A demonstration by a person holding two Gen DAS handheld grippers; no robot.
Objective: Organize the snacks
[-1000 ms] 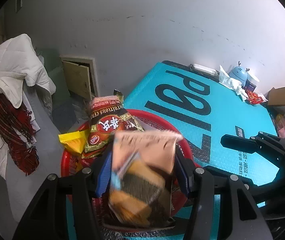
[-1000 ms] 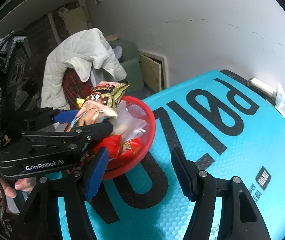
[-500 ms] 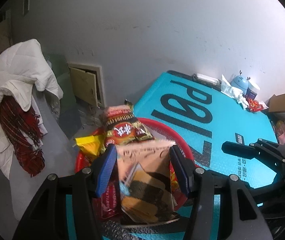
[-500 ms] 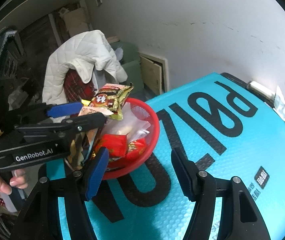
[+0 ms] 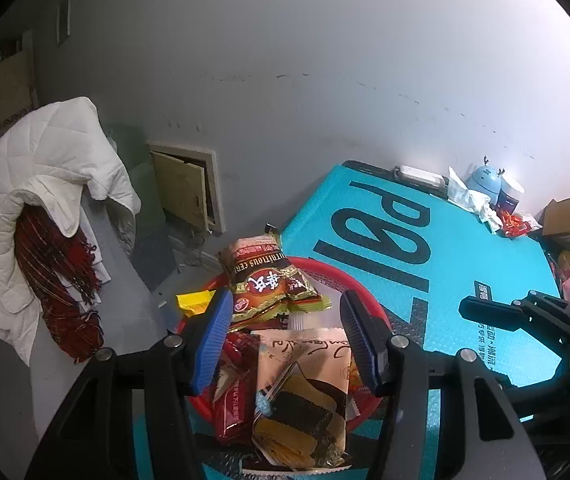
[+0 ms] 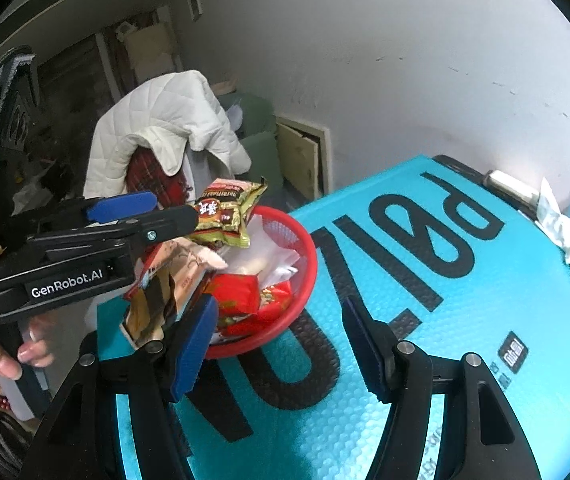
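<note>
Basket (image 5: 365,280) on mat (image 5: 465,240), at mat's near-left corner, close to edge. In basket — cereal packet (image 5: 269,284) on top of heap toward far side; cake packet (image 5: 305,392) at near side, leaning out over rim; small packet (image 5: 193,304) at left rim. Left gripper (image 5: 285,344) above basket, cake packet between its fingers and apart from both. Right gripper (image 6: 277,344) over bare mat, right of basket. Clutter (image 5: 481,196) at mat's far edge against wall. Quilted cover (image 5: 41,176) draped left of mat, beyond basket.
</note>
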